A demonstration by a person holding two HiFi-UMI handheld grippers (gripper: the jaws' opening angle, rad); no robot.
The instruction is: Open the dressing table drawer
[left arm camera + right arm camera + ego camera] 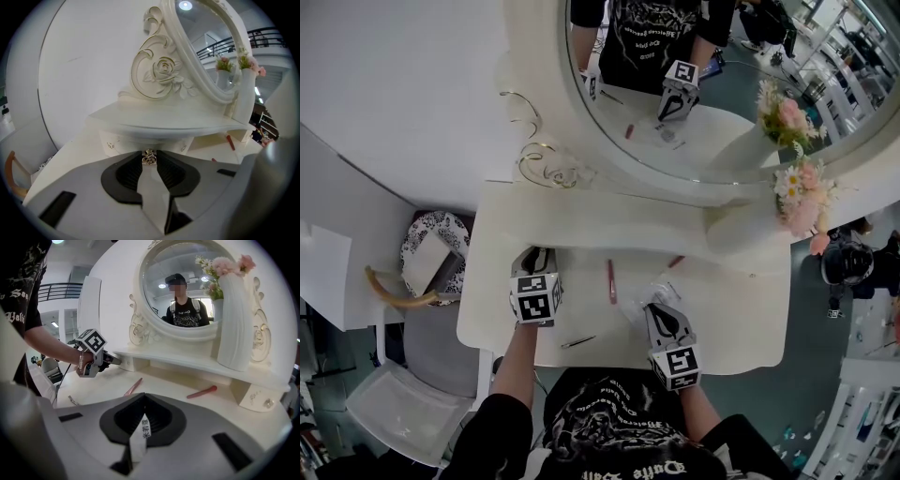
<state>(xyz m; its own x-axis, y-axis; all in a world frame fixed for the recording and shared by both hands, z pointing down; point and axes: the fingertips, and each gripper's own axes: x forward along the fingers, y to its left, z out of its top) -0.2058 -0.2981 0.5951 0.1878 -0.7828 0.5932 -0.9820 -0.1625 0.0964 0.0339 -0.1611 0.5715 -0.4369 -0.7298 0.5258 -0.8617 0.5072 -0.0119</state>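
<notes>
Head view: the left gripper (536, 255) is seen at the shelf's (628, 225) left end, and the right gripper (659, 309) beside a pink stick (611, 280).

Left gripper view: the drawer (123, 140) isn't pulled out yet. Its knob (149, 157) is pinched between the jaws, so only the pull is left.

Right gripper view: the jaws are closed on a white printed slip (138, 432). Nothing is seen blocking the drawer.

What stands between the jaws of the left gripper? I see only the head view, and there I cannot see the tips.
Observer: The left gripper view shows a small metal drawer knob between the tips of the left gripper; the pads seem to touch it.
Operator: And the right gripper?
Observer: Its jaws are shut on a white printed strip.
Operator: Is there another drawer?
Observer: Yes, the right gripper view shows a second drawer below the white vase.
</notes>
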